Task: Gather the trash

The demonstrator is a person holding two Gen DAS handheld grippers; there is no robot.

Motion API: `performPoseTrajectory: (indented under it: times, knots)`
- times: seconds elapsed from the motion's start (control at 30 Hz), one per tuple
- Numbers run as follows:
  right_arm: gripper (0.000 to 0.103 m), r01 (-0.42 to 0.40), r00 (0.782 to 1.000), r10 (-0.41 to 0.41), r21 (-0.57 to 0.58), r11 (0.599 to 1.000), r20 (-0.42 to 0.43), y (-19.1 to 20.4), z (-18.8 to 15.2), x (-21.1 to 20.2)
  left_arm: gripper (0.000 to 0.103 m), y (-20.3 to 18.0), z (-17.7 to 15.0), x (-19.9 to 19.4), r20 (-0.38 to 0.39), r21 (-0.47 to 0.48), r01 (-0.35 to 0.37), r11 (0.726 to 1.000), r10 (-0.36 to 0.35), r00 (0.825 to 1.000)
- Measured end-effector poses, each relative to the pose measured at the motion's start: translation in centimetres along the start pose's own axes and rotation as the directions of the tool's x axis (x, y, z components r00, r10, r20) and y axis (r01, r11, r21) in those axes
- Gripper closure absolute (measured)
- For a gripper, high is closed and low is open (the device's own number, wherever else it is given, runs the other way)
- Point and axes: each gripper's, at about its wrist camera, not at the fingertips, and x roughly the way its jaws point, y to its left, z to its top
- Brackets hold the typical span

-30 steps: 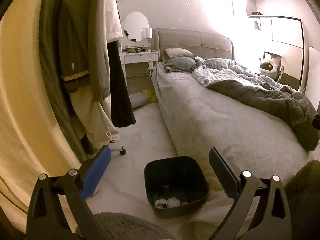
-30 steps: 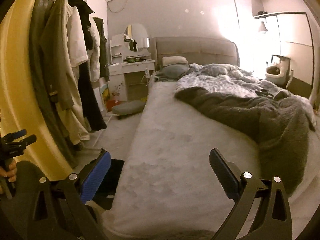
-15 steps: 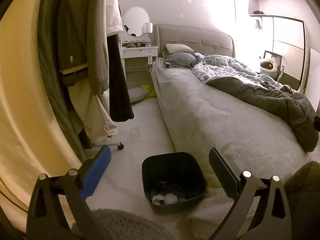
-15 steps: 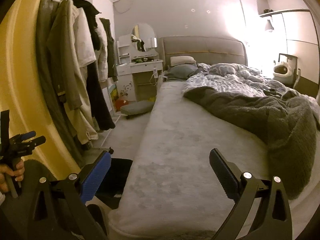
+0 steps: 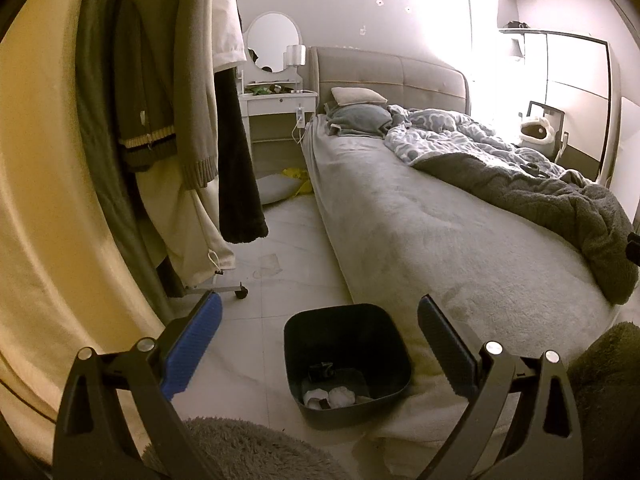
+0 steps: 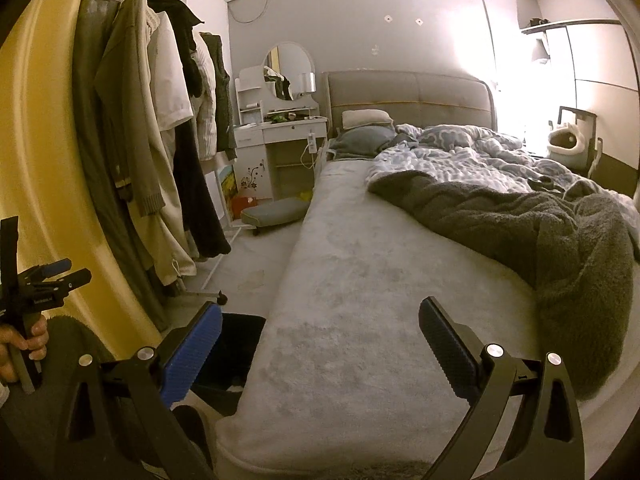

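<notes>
A dark square trash bin [image 5: 346, 356] stands on the tiled floor beside the bed, with white crumpled tissues [image 5: 332, 397] and a small dark item inside. My left gripper [image 5: 318, 344] is open and empty, held above and just in front of the bin. My right gripper [image 6: 320, 346] is open and empty over the near end of the bed [image 6: 360, 320]; part of the bin [image 6: 240, 344] shows at its left finger. The left gripper [image 6: 44, 280] in a hand also shows at the far left of the right wrist view.
A rolling clothes rack with hanging coats [image 5: 176, 128] stands left of the aisle. A white vanity with round mirror [image 5: 276, 80] is at the back. Crumpled blankets [image 6: 520, 216] cover the bed's right side. A yellow item [image 5: 298, 178] and a grey cushion [image 6: 276, 212] lie on the floor.
Both cameras have risen and tilted slightly; the bin sits a little further from the left gripper. The right gripper has drifted right, showing more of the aisle and rack. Both stay open.
</notes>
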Motion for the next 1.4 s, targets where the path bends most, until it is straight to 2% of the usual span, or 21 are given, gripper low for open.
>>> performPoseTrajectory:
  times: [1.4]
  knots:
    - [0.003, 0.002, 1.0, -0.002, 0.003, 1.0, -0.001, 0.05, 0.03, 0.0, 0.003, -0.29, -0.36, 0.04, -0.01, -0.01, 0.0, 1.0, 0.0, 1.0]
